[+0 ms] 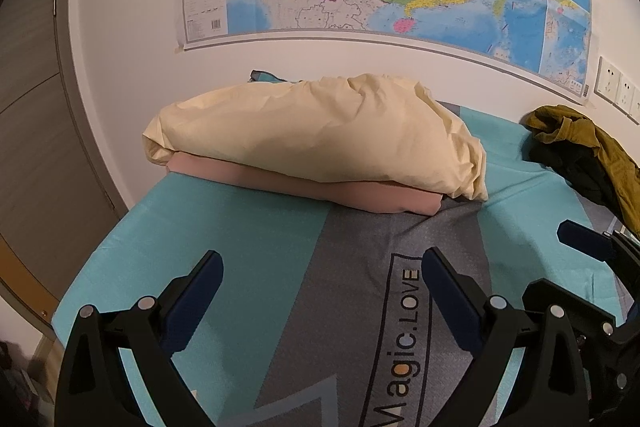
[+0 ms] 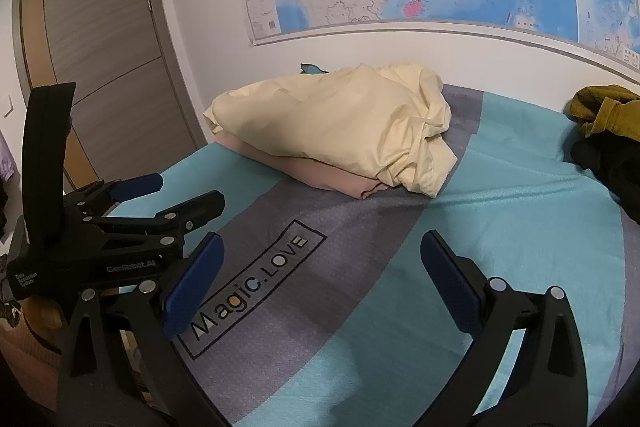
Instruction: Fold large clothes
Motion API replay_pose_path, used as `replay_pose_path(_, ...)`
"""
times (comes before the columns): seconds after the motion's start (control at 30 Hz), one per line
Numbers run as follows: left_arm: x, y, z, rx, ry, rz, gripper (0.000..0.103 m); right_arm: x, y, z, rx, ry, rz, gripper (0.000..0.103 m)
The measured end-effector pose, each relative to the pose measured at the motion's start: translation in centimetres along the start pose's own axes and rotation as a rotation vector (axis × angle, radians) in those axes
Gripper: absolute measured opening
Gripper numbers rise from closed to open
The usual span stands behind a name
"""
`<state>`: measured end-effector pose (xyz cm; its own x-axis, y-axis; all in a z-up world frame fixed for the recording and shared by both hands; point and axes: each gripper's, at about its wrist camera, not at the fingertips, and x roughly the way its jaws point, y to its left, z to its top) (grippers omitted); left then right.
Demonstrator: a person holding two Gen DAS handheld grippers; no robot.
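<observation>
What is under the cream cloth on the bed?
A folded pink cloth lies under the cream cloth, its front edge showing. Most of it is covered, as is anything further beneath.

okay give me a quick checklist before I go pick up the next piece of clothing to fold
1. Left gripper open, holding nothing: ok.
2. Right gripper open, holding nothing: ok.
3. Folded stack, cream piece on pink piece, lying away from both grippers: ok.
4. Cream piece folded neatly: not ok, its right end is bunched.
5. Unfolded olive garment in view at far right, partly cut off by the frame: ok.
6. Dark garment beside it separate or tangled: cannot tell.
</observation>
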<state>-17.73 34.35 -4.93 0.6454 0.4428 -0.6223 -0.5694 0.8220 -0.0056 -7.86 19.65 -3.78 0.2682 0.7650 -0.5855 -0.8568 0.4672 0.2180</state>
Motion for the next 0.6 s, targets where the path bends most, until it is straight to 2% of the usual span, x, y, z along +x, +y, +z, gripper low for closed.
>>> replay_pose_path(0.6,0.33,-0.36,-0.31,0.008,0.010,-0.004,0.096,0.13,0.00,-0.25,0.016,0.001,0.001,0.097)
